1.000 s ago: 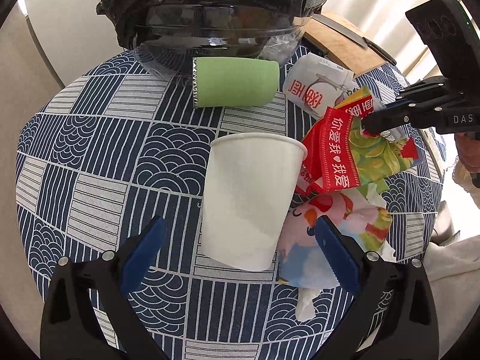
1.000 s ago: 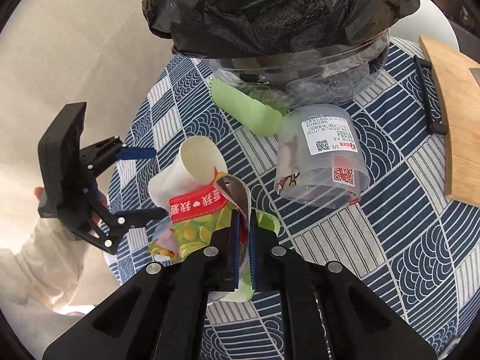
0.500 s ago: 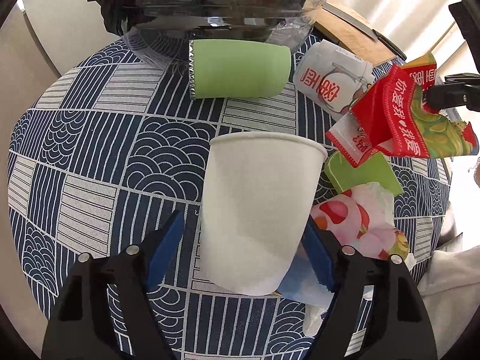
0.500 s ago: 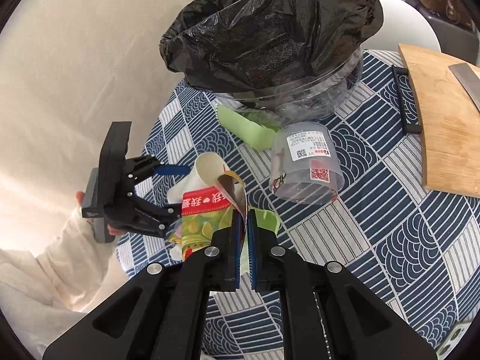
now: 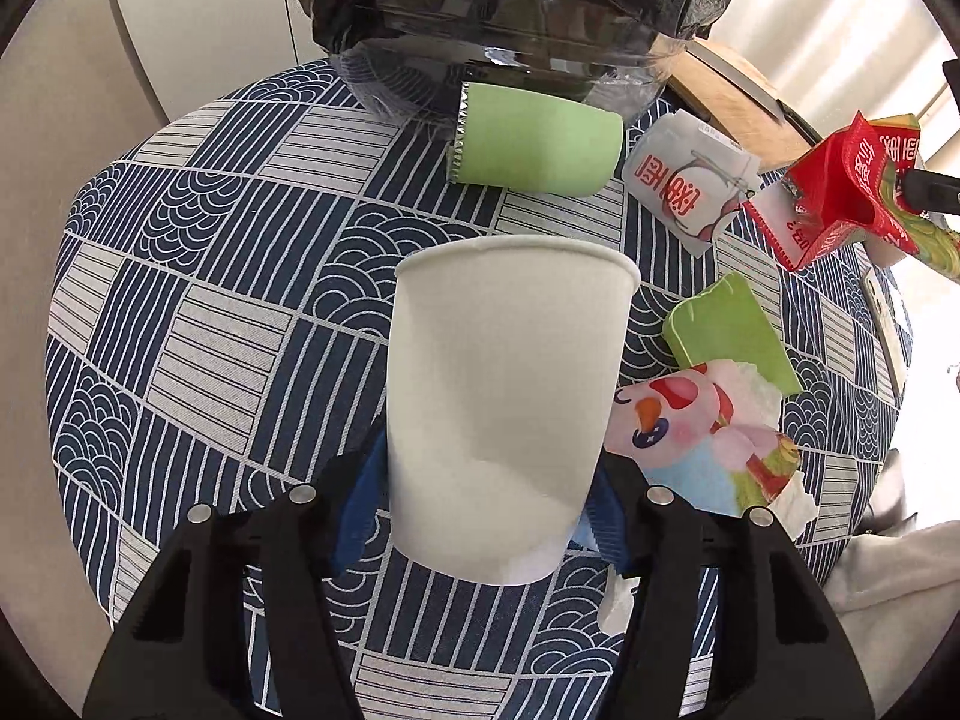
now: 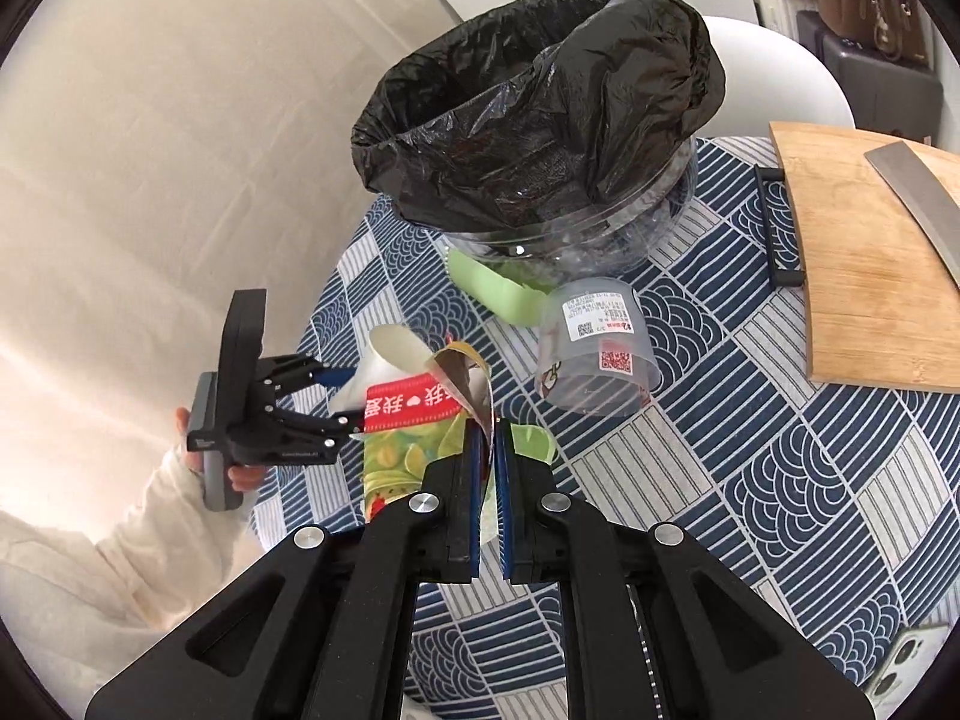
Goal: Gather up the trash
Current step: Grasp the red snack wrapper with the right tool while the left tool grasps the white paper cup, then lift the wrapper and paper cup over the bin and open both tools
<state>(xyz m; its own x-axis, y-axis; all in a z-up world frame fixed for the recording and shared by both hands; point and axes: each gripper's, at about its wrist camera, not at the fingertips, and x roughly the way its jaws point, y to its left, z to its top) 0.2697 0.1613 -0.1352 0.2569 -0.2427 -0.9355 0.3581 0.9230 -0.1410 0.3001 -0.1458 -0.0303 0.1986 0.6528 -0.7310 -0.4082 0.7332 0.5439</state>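
Observation:
A white paper cup (image 5: 504,390) lies on the blue patterned tablecloth (image 5: 210,312) with its rim pointing away from me. My left gripper (image 5: 483,510) straddles the cup's base; its jaws are closing and the blue pads (image 5: 360,498) press the slightly dented sides. In the right wrist view the left gripper (image 6: 342,396) is at the left, on the cup (image 6: 390,354). My right gripper (image 6: 492,438) is shut on a red and green snack wrapper (image 6: 408,420), held above the table. That wrapper (image 5: 840,204) hangs at the right of the left wrist view. A clear bin lined with a black bag (image 6: 540,120) stands behind.
A green sleeve (image 5: 534,141) and a clear plastic cup (image 6: 594,354) lie by the bin. A green scrap (image 5: 732,324) and a colourful wrapper with tissue (image 5: 702,438) lie right of the white cup. A wooden board (image 6: 870,264) with a knife (image 6: 918,192) and a phone (image 6: 906,660) are at the right.
The left jaws have come in from wide open onto the cup's base. The right gripper has lifted the snack wrapper up and away from the pile, uncovering the green scrap.

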